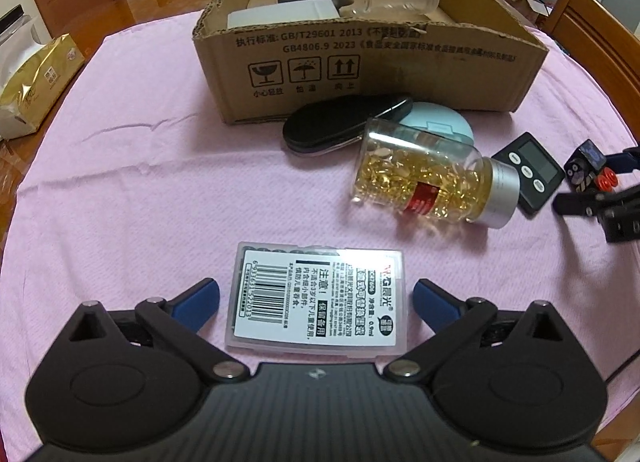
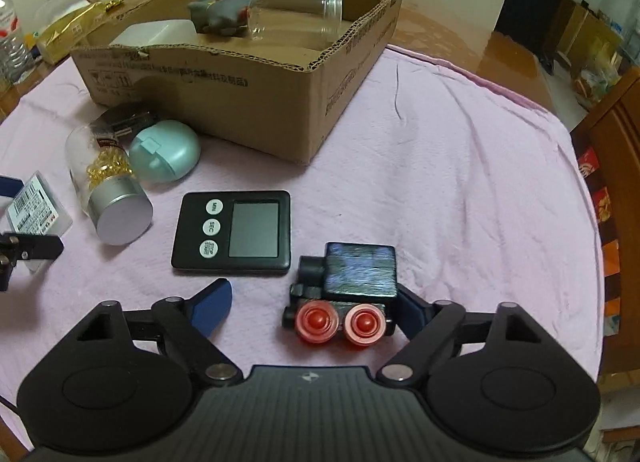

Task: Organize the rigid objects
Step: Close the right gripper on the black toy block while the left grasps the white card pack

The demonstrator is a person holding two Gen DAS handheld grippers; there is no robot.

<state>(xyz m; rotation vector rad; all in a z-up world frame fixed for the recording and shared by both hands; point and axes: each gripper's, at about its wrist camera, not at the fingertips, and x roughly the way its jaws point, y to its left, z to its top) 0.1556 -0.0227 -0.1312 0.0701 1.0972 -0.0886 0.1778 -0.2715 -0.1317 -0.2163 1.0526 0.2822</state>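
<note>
Straddling the clear labelled case (image 1: pixel 318 300), the left tool (image 1: pixel 316 298) gapes wide, touching nothing. The right tool (image 2: pixel 314 304) is open around the toy train (image 2: pixel 344 294) on the table's pink cloth (image 2: pixel 440 182). Centre each before closing, then lift to the cardboard box (image 2: pixel 256 102).

Dim indoor light, fisheye-bent edges, glare on the clear case (image 1: pixel 320 298).
</note>
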